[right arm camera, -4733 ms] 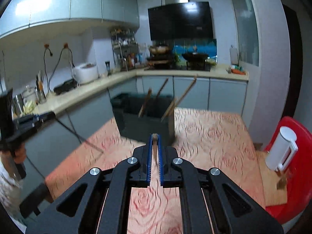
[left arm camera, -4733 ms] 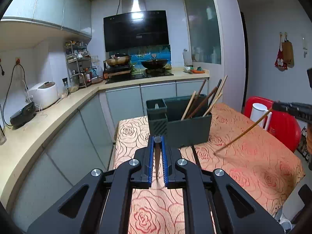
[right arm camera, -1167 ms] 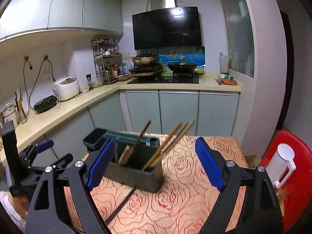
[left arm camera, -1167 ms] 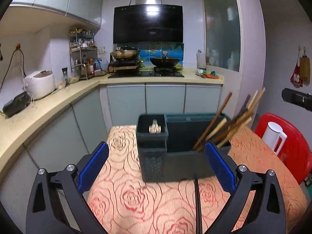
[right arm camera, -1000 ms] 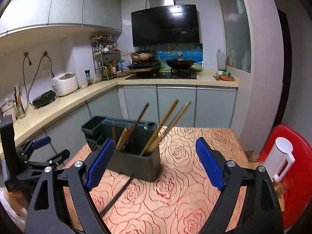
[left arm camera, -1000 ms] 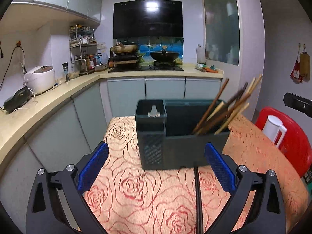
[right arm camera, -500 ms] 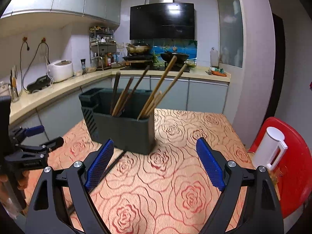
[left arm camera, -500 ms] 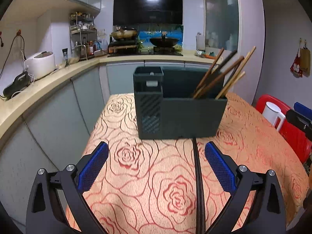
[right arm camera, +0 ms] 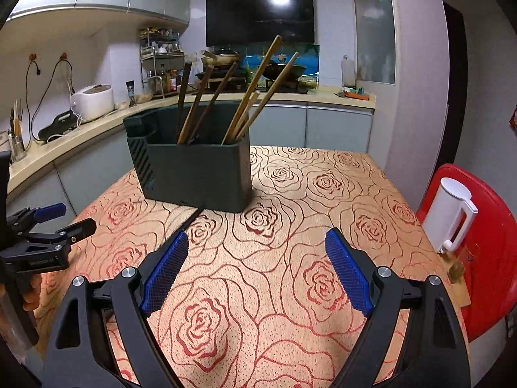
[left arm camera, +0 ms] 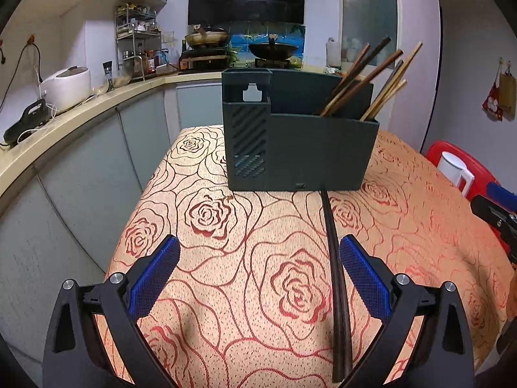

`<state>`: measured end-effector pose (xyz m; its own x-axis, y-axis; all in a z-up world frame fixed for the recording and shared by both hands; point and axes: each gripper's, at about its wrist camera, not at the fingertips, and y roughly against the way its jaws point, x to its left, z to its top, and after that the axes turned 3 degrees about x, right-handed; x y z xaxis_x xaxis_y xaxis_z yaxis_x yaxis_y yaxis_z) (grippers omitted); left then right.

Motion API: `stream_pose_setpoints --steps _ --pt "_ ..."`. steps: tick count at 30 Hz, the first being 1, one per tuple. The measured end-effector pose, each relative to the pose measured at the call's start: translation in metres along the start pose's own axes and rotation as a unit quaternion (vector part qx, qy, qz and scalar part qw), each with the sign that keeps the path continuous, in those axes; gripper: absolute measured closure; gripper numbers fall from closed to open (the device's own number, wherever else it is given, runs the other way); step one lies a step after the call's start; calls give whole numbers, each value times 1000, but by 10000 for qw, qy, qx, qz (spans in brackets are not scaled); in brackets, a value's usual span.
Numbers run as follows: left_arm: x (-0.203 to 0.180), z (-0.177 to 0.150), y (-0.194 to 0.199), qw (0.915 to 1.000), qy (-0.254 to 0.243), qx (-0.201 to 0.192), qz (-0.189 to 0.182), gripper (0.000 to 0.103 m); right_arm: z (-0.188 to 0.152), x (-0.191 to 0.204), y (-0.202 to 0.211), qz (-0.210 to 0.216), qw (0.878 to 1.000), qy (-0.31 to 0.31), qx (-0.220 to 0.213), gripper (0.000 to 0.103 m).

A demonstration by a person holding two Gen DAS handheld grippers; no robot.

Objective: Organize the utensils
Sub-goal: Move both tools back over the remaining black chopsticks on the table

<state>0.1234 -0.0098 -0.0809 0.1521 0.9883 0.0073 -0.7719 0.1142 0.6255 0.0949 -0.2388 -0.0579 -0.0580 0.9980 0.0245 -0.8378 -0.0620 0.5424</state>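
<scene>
One dark wooden chopstick (left arm camera: 336, 294) lies on the rose-patterned table, tip touching the dark green plastic holder (left arm camera: 300, 148); left gripper (left arm camera: 257, 271) and right gripper (right arm camera: 255, 270) gape empty; the left should straddle it squarely before closing

Dark green holder (left arm camera: 300, 152), orange cloth (left arm camera: 232, 249) patterned with red roses, seemingly dark brown chopstick (left arm camera: 336, 278).

Home kitchen: range hood (right arm camera: 260, 14), woks on stove (left arm camera: 273, 50), rice cooker (left arm camera: 66, 87), countertop (left arm camera: 80, 110).
</scene>
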Motion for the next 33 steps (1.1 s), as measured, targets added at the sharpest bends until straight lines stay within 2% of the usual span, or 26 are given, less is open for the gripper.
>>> stream_pose_setpoints --steps 8,18,21,27,29,33 --pt "4 -18 1 9998 -73 117 -147 8 -13 2 -6 -19 9999 72 89 19" --pt "-2 -48 4 9945 -767 463 -538 8 -24 8 -13 75 9993 218 311 19" --pt "-9 -55 8 9926 -1010 424 -532 8 -25 11 -12 100 9991 273 312 19" --pt "-15 -61 10 9900 -1182 437 -638 8 -25 12 -12 104 9990 281 326 19" --pt "-18 -63 8 9889 -1264 488 -613 12 -26 12 -12 97 9990 268 332 19" --pt "-23 -68 2 9863 -1425 646 -524 29 -27 13 -12 119 9989 277 350 19"
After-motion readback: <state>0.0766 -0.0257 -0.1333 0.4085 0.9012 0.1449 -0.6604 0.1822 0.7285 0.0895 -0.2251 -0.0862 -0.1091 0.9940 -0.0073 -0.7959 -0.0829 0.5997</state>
